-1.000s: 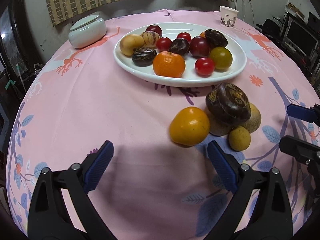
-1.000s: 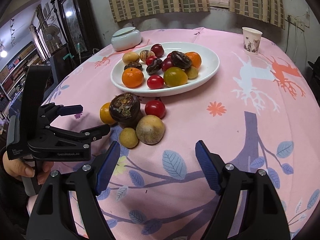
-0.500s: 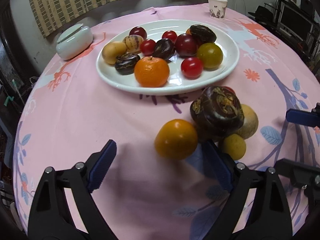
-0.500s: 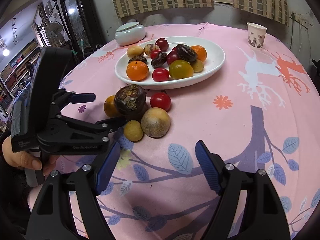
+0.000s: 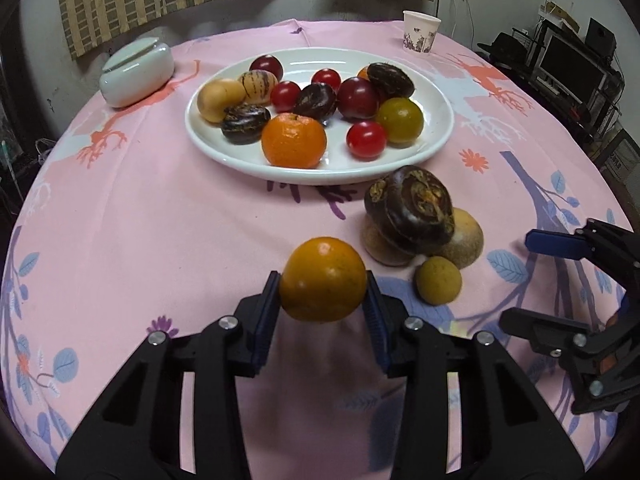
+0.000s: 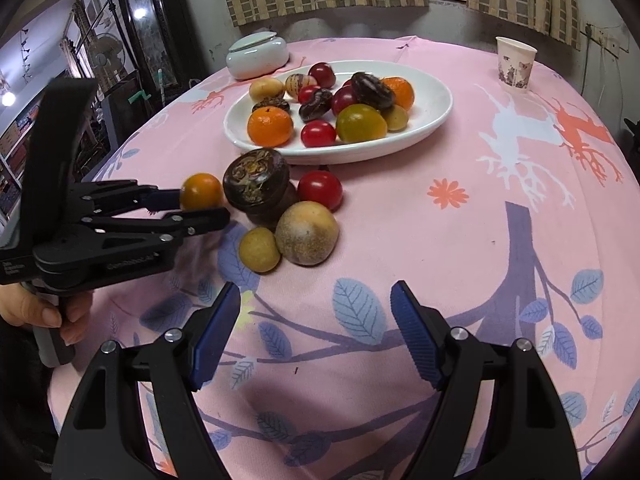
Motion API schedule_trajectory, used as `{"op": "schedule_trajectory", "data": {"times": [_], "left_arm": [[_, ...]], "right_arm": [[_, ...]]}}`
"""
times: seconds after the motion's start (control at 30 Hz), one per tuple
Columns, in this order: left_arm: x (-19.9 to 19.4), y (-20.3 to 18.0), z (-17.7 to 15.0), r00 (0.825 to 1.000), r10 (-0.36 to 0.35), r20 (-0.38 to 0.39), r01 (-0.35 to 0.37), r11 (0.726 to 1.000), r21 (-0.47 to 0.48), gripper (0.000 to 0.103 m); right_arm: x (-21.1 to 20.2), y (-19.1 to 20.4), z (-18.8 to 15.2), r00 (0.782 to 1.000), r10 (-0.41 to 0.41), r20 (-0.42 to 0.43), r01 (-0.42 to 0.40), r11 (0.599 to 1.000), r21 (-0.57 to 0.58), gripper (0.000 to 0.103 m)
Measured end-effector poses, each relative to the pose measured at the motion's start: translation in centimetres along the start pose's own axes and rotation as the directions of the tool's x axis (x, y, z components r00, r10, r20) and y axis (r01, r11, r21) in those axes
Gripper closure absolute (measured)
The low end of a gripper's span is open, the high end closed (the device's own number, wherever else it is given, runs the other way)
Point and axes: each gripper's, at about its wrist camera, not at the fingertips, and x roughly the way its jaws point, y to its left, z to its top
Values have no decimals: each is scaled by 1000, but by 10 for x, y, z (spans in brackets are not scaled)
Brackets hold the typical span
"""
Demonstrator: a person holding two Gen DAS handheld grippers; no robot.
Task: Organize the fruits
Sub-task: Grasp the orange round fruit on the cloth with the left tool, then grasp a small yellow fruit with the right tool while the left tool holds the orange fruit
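Note:
My left gripper (image 5: 322, 312) is shut on an orange fruit (image 5: 323, 279), which also shows in the right wrist view (image 6: 201, 191) just left of a loose pile. The pile holds a dark brown fruit (image 5: 411, 208) on top of a tan round fruit (image 6: 307, 233), a small yellow fruit (image 5: 437, 280) and a red tomato (image 6: 320, 190). The white plate (image 5: 434, 98) behind holds several fruits. My right gripper (image 6: 315, 338) is open and empty, in front of the pile.
A white lidded jar (image 5: 136, 72) stands at the back left and a paper cup (image 5: 420, 32) at the back right. The pink tablecloth (image 5: 140, 220) covers the round table. The right gripper (image 5: 568, 280) shows at the right edge of the left wrist view.
My left gripper moved forward to the orange fruit and closed on it. The right gripper stayed open and barely moved.

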Motion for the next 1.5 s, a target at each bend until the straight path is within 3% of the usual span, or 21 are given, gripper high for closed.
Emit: {"op": "schedule_trajectory", "data": {"times": [0.13,0.27,0.47,0.57,0.9,1.0,1.03,1.5], "left_arm": [[-18,-1,-10,999,-16,34,15,1000,21,62],[-27,8,-15,998,-30,59,30,1000,4,62],[-27,25,-15,996,-51,77,55,997,-49,62],[-28,32,-16,995,-53,88,59,996,-67,62],[-23,37,-18,997,-45,69,51,995,-87,62],[-21,38,-18,997,-44,62,49,995,-91,62],[-21,38,-18,997,-44,60,49,994,-93,62],[-19,37,-17,998,-38,56,43,994,-96,62]], "right_arm": [[0,13,-1,1000,-8,-1,8,999,-41,25],[-6,29,2,991,133,-24,-133,991,-26,29],[13,50,16,997,42,-58,-46,997,-63,37],[28,52,23,996,-14,-86,8,997,-71,57],[52,58,31,991,-107,-83,99,991,-92,58],[52,59,30,988,-137,-70,130,986,-104,67],[52,57,30,988,-139,-66,133,987,-92,75],[34,53,18,990,-128,-56,123,989,-82,75]]}}
